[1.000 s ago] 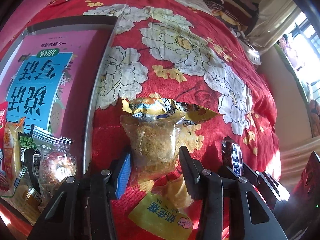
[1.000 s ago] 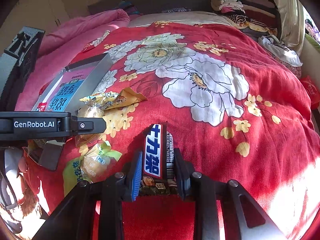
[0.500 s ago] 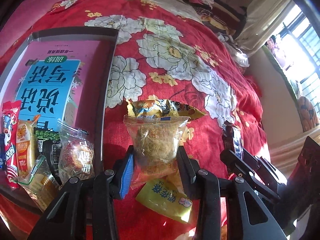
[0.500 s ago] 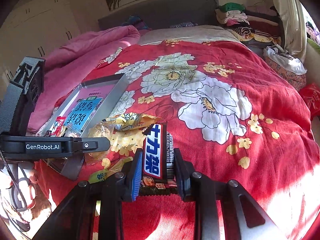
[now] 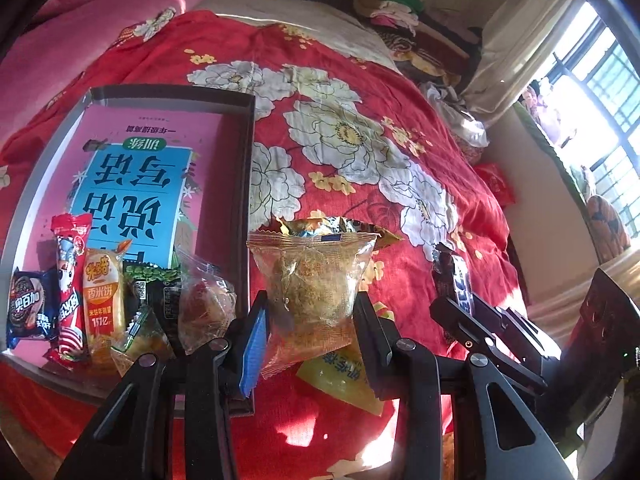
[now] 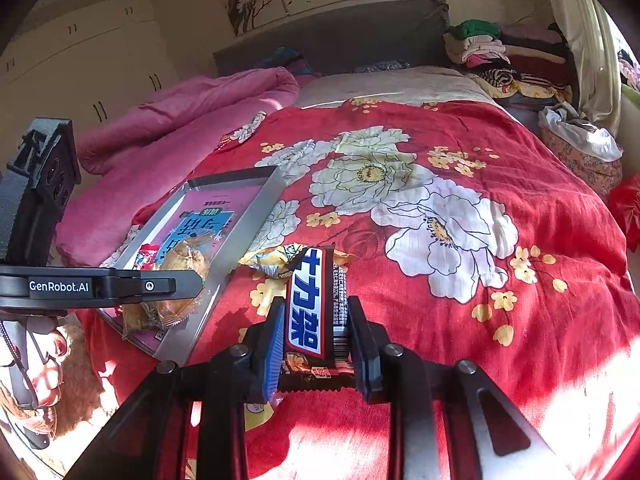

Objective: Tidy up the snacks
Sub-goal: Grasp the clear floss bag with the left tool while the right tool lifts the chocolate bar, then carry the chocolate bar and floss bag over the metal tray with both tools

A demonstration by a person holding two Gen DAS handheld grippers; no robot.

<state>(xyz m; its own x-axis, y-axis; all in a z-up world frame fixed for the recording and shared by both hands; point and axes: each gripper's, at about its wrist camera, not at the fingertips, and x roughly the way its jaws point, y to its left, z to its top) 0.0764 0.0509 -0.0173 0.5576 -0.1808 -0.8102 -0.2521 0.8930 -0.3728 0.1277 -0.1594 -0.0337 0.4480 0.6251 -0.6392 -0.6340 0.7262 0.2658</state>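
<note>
Clear-wrapped pork-floss bun (image 5: 316, 296) is hanging in the left gripper (image 5: 310, 336), jaws pinching it, just beside the tray (image 5: 248, 184) wall. Right gripper (image 6: 316, 344) is clamping the Snickers bar (image 6: 310, 300) above the bed. Risk: slick, puffy wrapper slipping out; bun catching the wall.

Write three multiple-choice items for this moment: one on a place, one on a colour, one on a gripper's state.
1. Where does the row of small snack packets lie?
A. in the near end of the tray
B. on the pink quilt
C. on the windowsill

2. What is the bedspread's main colour?
A. blue
B. red
C. green

3. What is the right gripper doing?
A. hanging open and empty
B. shut on the chocolate bar
C. pressing on the tray

A: the packets sit inside the tray's near rim.
B: red cloth with pale flowers.
B: both pads press the bar's sides.
</note>
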